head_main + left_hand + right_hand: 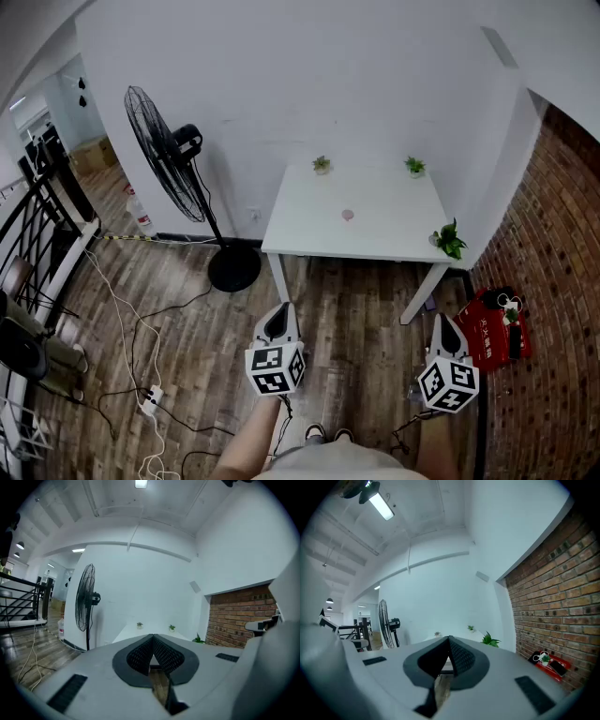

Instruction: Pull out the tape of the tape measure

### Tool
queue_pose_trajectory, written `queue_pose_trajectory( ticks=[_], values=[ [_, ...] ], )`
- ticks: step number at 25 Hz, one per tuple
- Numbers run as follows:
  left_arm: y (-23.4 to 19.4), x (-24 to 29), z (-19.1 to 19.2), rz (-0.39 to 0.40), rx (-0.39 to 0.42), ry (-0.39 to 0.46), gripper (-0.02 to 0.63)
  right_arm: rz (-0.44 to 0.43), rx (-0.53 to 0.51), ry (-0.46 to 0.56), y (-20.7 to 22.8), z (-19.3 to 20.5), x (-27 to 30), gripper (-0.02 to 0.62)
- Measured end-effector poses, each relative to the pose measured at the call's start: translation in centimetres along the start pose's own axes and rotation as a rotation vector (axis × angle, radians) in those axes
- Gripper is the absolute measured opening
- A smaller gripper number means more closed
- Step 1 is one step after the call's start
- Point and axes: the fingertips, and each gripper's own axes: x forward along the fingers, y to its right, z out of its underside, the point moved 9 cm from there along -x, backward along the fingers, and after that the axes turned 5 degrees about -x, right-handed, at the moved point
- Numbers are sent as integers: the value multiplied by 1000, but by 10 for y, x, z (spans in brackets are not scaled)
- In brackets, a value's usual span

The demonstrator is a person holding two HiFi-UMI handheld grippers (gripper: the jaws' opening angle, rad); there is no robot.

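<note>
In the head view my left gripper (278, 320) and right gripper (445, 328) hang over the wood floor (187, 281), both well short of the white table (309, 230). Near the table's middle lies a small pinkish round thing that I take for the tape measure (347, 215), though it is too small to be sure. It is well apart from the plants (322, 165) at the far edge and from the one at the near right corner.

In the left gripper view my jaws are closed tip to tip with nothing between them. The table shows beyond them, and the fan (87, 597) stands off to the left. I cannot pick out the tape measure here.

In the right gripper view these jaws also meet at the tips and hold nothing. The brick wall (553, 588) runs along the right.

I expect a light, hard-shelled case that will slide on the smooth tabletop, so one gripper should clamp it across its flat sides. The tape itself should be thin, springy and eager to snap back. I would pinch the small hook at its end and draw steadily.
</note>
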Motion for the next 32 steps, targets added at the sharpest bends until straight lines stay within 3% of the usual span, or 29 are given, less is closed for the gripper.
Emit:
queue_pose_trajectory(
  ticks=[9, 14, 23, 27, 32],
  values=[
    [-7, -1, -4, 14, 6, -9, 11, 9, 0, -10, -7, 3, -4, 0],
    [-6, 2, 0, -7, 36, -84, 12, 3, 25, -14, -3, 6, -7, 0],
    [-5, 0, -1, 23, -9, -78, 15, 23, -1, -29, 1, 5, -11, 0],
    [-5, 0, -4, 37, -10, -64, 17, 6, -8, -32, 1, 3, -9, 64],
    [-11, 3, -10, 55, -8, -47, 120, 2, -5, -34, -4, 3, -4, 89]
  ],
)
